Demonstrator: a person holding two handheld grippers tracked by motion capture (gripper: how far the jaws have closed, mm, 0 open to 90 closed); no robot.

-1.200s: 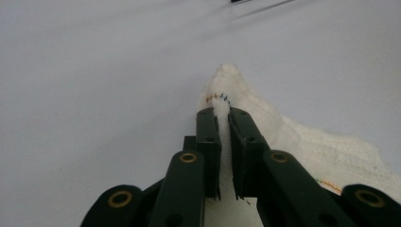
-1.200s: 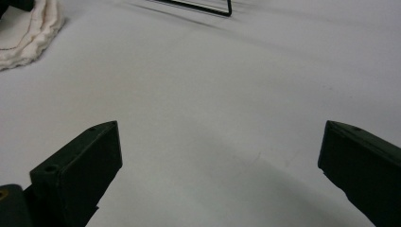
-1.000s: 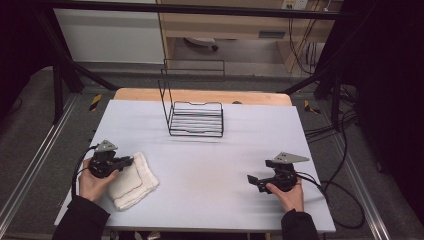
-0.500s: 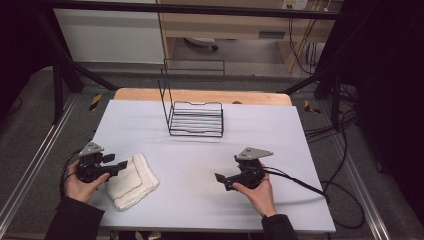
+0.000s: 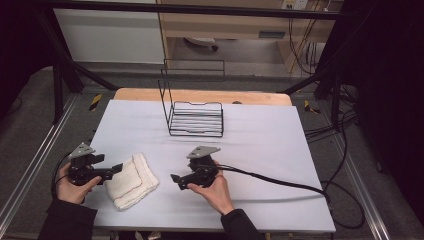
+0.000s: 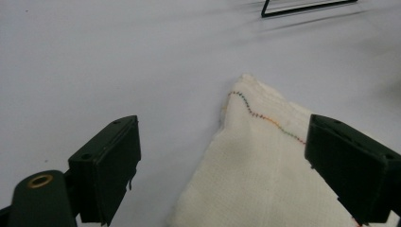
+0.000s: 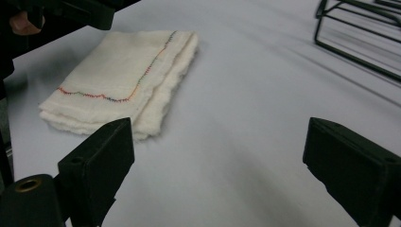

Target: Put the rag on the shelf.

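From the high view, a pale surface (image 5: pixel 260 145) with a bare wooden strip along its far edge stands on a grey floor, black frame bars (image 5: pixel 65 60) slanting at its far corners and a cupboard front beyond. A black wire rack (image 5: pixel 196 117) sits near the middle of the far edge. A folded cream cloth (image 5: pixel 131 180) lies near the near-left corner. The left gripper (image 5: pixel 118 168) touches the cloth's left edge, its jaws just opened. The right gripper (image 5: pixel 175 180), jaws apart and closing slightly, points at the cloth from just beside its right edge, a cable (image 5: pixel 280 179) trailing toward the right edge.

In the left gripper view, the jaws stand wide apart, the cloth (image 6: pixel 269 165) with coloured stitching lying between them, unpressed.

In the right gripper view, the jaws are apart over bare surface; the cloth (image 7: pixel 118 75) lies ahead, the rack (image 7: pixel 359 33) farther off.
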